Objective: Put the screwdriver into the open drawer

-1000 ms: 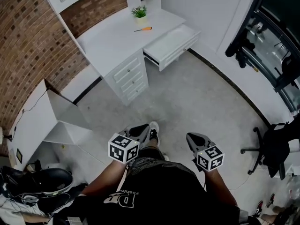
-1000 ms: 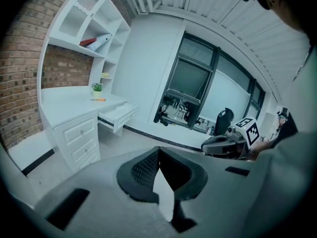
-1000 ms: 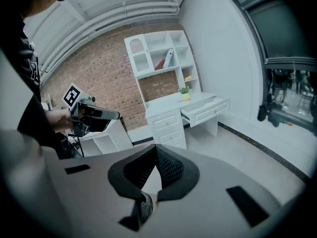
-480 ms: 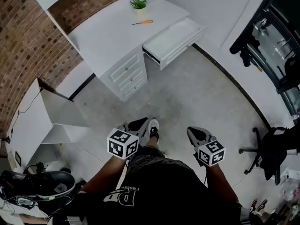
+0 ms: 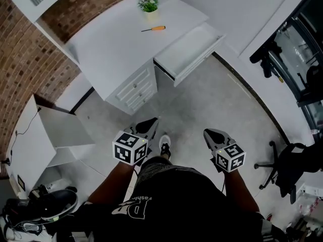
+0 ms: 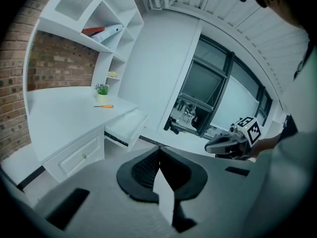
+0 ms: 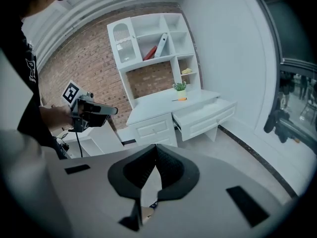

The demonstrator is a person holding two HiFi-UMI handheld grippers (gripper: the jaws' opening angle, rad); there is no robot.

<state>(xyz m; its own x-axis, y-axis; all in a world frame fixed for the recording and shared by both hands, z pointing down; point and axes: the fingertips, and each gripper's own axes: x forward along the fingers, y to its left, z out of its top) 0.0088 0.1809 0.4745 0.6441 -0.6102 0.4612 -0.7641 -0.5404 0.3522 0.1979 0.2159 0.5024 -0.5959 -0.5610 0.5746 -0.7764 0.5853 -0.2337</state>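
- The slim screwdriver with an orange handle and thin metal shaft [image 5: 153, 28] is lying flat on the white desk [image 5: 106, 47], just in front of a small green plant in a pale pot [image 5: 149, 5] and near the desk's right end.
- The white open drawer [image 5: 189, 49] is jutting out just beside that end and is showing a bare inside; the screwdriver is resting near it but not in it.
- The left tongs [image 6: 159, 155] are pressing their tips together with nothing between them, hanging low over the grey floor [image 5: 212, 100], well apart from the desk.
- The right tongs [image 7: 155, 152] are likewise meeting at the tips and carrying nothing, level with the left pair.
- The screwdriver is likely light and stiff, though its round handle may be prone to rolling and its narrow shaft may slip between pads; the thicker orange handle is looking like the surer place to pinch, across its middle.
- Counting: one screwdriver, one open drawer, one potted plant, two tongs.
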